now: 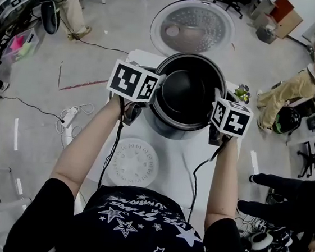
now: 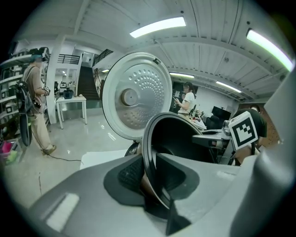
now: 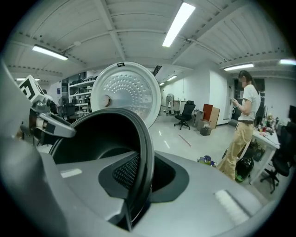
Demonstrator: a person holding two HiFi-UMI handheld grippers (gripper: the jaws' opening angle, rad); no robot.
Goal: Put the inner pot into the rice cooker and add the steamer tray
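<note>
Roughly centred over the grey rice cooker [image 1: 171, 131] on the white counter [image 1: 184, 165] is the round black metal inner pot [image 1: 185, 92], carried by its rim from two sides. How far the pot has sunk into the cooker's body cannot be told from above; a band of the cooker's grey shell shows under the pot's near edge. Left tongs [image 1: 147, 103]: clamped on the pot's rim on the cooker's left side; in the left gripper view the dark rim runs straight through between the two textured pads [image 2: 131, 172], the jaws closed onto it. Right tongs [image 1: 216, 119]: clamped on the opposite rim, on the cooker's right side; the right gripper view shows the rim edge pinched between its jaws, the pot's black hollow opening to the left of them. The cooker's round silvery lid [image 1: 192, 28], dimpled on its inner face, stands swung open on the far side of the cooker. The flat white round perforated steamer tray [image 1: 133, 163] lies on the counter on the near side of the cooker, a little to its left, apart from it and untouched by either tongs. A marker cube sits atop each tongs, one at each flank of the pot.
</note>
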